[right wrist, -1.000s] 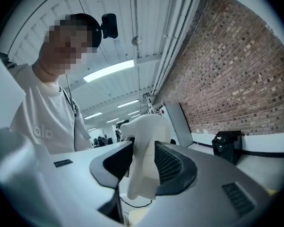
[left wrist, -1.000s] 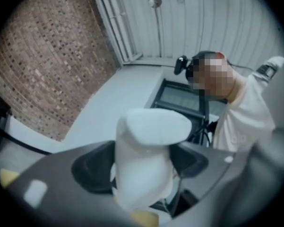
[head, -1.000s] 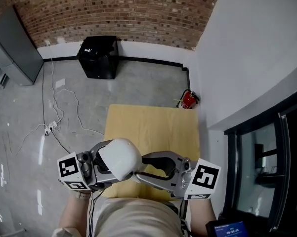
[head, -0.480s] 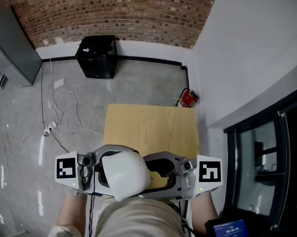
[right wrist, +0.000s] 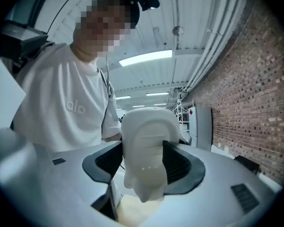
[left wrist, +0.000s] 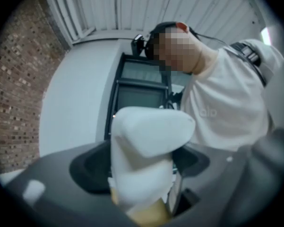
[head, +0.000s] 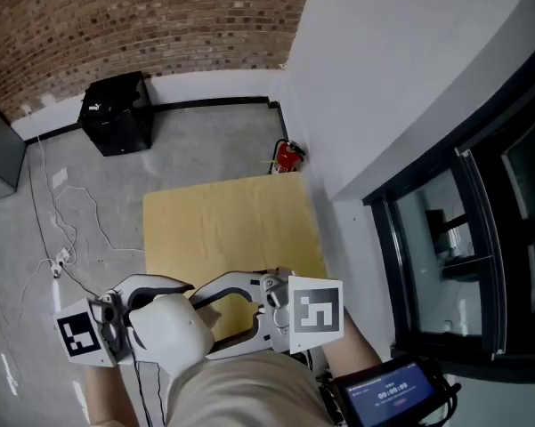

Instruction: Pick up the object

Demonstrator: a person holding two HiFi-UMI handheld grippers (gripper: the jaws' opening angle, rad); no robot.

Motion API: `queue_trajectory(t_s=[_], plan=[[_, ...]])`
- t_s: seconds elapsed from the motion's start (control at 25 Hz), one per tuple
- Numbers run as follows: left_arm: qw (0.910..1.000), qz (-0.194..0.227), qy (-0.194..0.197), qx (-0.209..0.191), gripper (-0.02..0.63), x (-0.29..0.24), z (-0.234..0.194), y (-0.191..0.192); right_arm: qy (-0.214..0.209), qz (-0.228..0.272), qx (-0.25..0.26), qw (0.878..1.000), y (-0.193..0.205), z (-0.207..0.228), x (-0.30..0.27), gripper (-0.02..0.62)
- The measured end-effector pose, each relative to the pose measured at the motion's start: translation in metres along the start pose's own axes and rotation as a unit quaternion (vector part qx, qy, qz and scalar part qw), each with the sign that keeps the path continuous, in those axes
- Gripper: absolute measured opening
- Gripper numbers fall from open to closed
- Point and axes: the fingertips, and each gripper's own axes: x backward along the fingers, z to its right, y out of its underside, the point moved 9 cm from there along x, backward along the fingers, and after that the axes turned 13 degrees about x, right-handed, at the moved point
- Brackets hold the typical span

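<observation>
**Asker:** What is sitting nearest to you?

**Me:** I am holding a white moulded object (head: 165,329) close against my body, at the near edge of the yellow table top (head: 231,225). I cannot tell whether it is touching the table.

**Asker:** How are your claws standing?

**Me:** My left gripper (left wrist: 142,167) is clamping the object from my left. Its jaws are spread wide and its dark pads are pressing on both flanks. My right gripper (right wrist: 144,162) is reaching in from my right and gripping the same object. Its ribbed pads are bearing on the narrower part below the rounded top. Both claws are pointing back toward me, so each gripper view is showing my white shirt (right wrist: 71,103) behind the object.

**Asker:** And just beside you?

**Me:** A small device with a glowing blue screen (head: 387,390) is sitting by my right arm.

**Asker:** Farther out?

**Me:** A red fire extinguisher (head: 287,157) is standing on the grey floor (head: 205,140) at the table's far right corner, against the white wall (head: 365,78). White cables (head: 62,238) are trailing over the floor to the left. A black box (head: 116,114) is resting against the brick wall (head: 142,16) at the far side.
</observation>
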Motion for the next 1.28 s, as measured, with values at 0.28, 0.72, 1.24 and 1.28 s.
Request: queue_trajectory(t_s=[0.28, 0.72, 1.24, 1.28], plan=[[0.9995, 0.023, 0.022, 0.004, 0.391, -0.001, -0.008, 0.003, -0.01, 0.028, -0.019, 0.999, 0.007, 0.003, 0.002, 0.258], [0.9988, 0.028, 0.036, 0.016, 0.39, -0.006, -0.005, 0.01, -0.013, 0.029, -0.027, 0.999, 0.013, -0.004, 0.002, 0.256], [0.9989, 0.023, 0.032, 0.026, 0.39, -0.009, -0.008, 0.013, -0.015, 0.026, -0.033, 0.999, 0.016, -0.005, 0.004, 0.255], [0.9989, 0.021, 0.032, 0.027, 0.39, -0.008, -0.008, 0.013, -0.014, 0.027, -0.037, 0.999, 0.017, -0.004, 0.004, 0.255]])
